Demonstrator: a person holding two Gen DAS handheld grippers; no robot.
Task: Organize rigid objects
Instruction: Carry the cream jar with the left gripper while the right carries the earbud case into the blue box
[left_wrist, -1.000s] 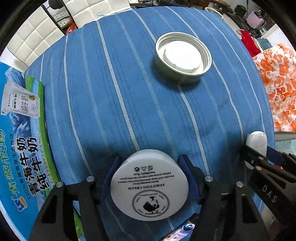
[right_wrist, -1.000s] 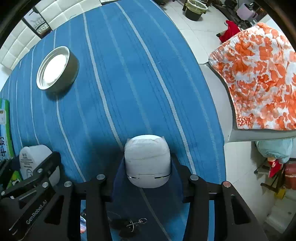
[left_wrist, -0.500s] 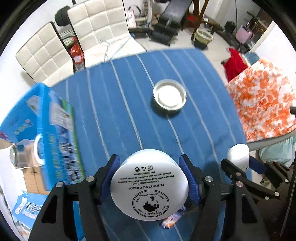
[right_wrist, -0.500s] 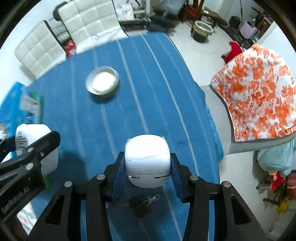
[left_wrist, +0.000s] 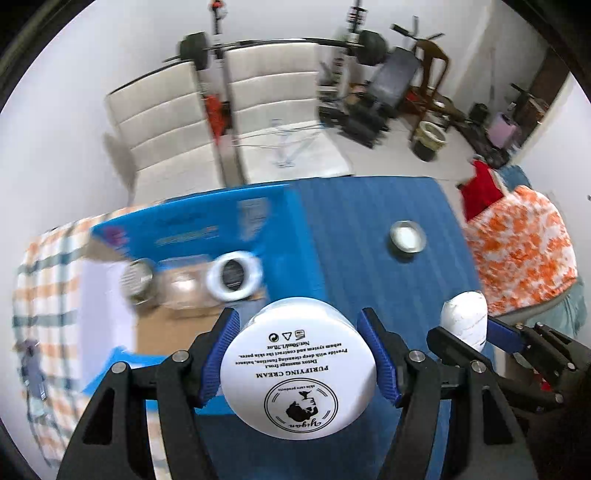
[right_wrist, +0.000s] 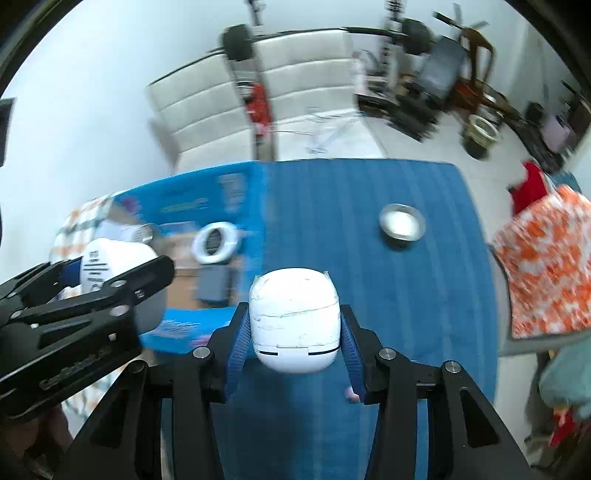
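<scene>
My left gripper (left_wrist: 298, 363) is shut on a round white cream jar (left_wrist: 298, 369) with black print, held high above the table. The jar also shows in the right wrist view (right_wrist: 114, 266). My right gripper (right_wrist: 294, 325) is shut on a white rounded case (right_wrist: 294, 319), also held high; the case shows in the left wrist view (left_wrist: 464, 318). An open blue cardboard box (left_wrist: 207, 236) stands at the table's left and holds a white ring-shaped item (left_wrist: 233, 275), a metal tin and a clear item. A metal tin with a white insert (left_wrist: 405, 236) sits on the blue striped tablecloth (left_wrist: 369, 229).
Two white chairs (left_wrist: 221, 129) stand behind the table, with a barbell rack and gym gear beyond. An orange floral cloth (left_wrist: 517, 251) covers a chair on the right. A checked cloth (left_wrist: 40, 280) lies left of the box.
Both grippers have risen well above the table with their objects still held. The view now takes in the whole table, the open box and the room; the images are motion-blurred.
</scene>
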